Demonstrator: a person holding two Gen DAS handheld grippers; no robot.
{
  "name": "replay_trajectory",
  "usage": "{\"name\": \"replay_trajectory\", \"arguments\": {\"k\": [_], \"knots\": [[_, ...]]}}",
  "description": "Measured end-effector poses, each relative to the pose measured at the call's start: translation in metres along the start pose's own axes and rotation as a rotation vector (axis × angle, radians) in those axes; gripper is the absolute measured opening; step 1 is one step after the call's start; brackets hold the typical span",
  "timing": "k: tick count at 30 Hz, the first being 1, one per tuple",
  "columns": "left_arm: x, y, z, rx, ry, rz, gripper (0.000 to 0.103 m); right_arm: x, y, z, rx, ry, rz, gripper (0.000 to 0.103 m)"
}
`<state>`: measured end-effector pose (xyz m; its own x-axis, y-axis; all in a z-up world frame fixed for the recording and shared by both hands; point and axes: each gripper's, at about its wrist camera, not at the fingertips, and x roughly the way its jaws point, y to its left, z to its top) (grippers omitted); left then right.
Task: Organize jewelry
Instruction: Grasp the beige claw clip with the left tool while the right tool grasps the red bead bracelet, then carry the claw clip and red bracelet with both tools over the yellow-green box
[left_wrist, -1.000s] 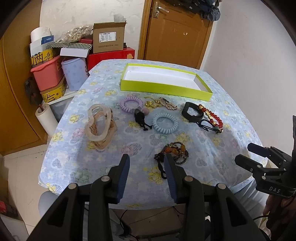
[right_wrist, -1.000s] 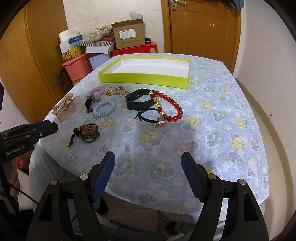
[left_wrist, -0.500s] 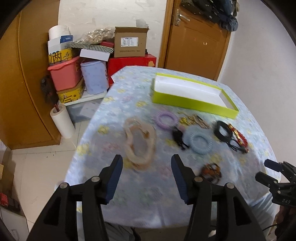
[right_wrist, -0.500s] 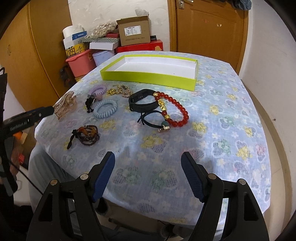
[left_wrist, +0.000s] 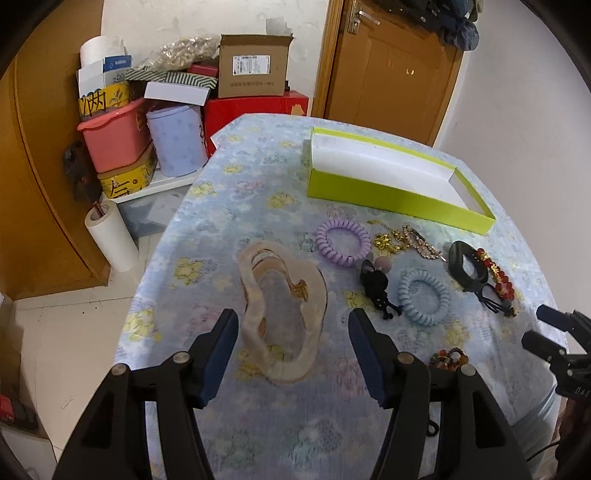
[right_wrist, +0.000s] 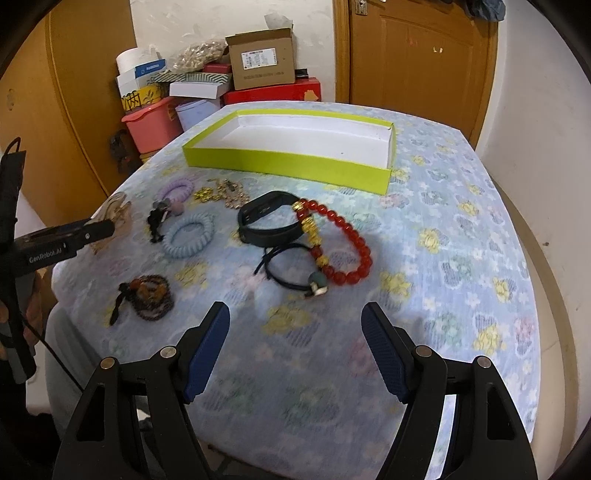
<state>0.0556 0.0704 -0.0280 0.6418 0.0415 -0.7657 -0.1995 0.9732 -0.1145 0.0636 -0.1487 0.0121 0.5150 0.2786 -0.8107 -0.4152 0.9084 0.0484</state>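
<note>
Jewelry lies scattered on the floral-cloth surface (right_wrist: 443, 229), none of it in the lime-green box (right_wrist: 295, 162), whose white interior shows bare at the far side; left gripper (left_wrist: 291, 345) has its fingers spread wide, one to either side of the near end of the translucent beige hair claw (left_wrist: 280, 306), with clear gaps on both sides and no contact visible; the claw lies at the left part of the surface, just ahead of the blue pads (left_wrist: 221, 350); beyond it sit a purple spiral hair tie (left_wrist: 342, 242), a gold chain piece (left_wrist: 402, 240) and a black hair tie with a pink bobble (left_wrist: 376, 284); a pale blue spiral hair tie (left_wrist: 424, 297) lies just beside the black one; right gripper (right_wrist: 295, 354) also has its fingers wide apart and holds nothing, hanging over bare cloth at the near edge; ahead of it lie a red bead bracelet with gold beads (right_wrist: 336, 240), overlapping a black wristband (right_wrist: 267, 225), and a black cord bracelet with a green bead (right_wrist: 295, 273) touching the red beads; a dark brown bead bracelet (right_wrist: 147, 295) lies apart to the left, near the surface edge; boxes and tubs (right_wrist: 207, 85) are stacked behind the surface, beside a wooden door (right_wrist: 413, 55).
</note>
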Motion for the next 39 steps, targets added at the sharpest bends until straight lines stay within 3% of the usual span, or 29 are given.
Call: {"name": "replay_trajectory", "arguments": {"k": [3, 5, 7, 12, 17, 24, 39], "knots": [[0.006, 0.001, 0.001, -0.007, 0.006, 0.003, 0.059, 0.005, -0.008, 0.007, 0.009, -0.004, -0.006, 0.074], [0.01, 0.002, 0.001, -0.01, 0.015, 0.012, 0.047, 0.009, -0.014, 0.013, 0.013, -0.006, -0.004, 0.074], [0.012, 0.002, 0.0, -0.019, 0.014, 0.01, 0.047, 0.013, -0.018, 0.019, 0.012, -0.014, 0.006, 0.073], [0.013, 0.002, 0.001, -0.012, 0.007, 0.02, 0.046, 0.029, -0.019, 0.03, -0.03, 0.001, 0.015, 0.046], [0.014, 0.001, 0.003, -0.006, 0.005, 0.026, 0.046, 0.047, -0.02, 0.039, -0.066, 0.029, 0.026, 0.037], [0.015, 0.0, 0.006, 0.006, 0.0, 0.03, 0.045, 0.057, -0.015, 0.046, -0.107, 0.036, 0.031, 0.011], [-0.009, -0.009, 0.011, 0.021, -0.05, -0.001, 0.045, 0.023, -0.026, 0.05, -0.06, -0.037, 0.061, 0.008]]}}
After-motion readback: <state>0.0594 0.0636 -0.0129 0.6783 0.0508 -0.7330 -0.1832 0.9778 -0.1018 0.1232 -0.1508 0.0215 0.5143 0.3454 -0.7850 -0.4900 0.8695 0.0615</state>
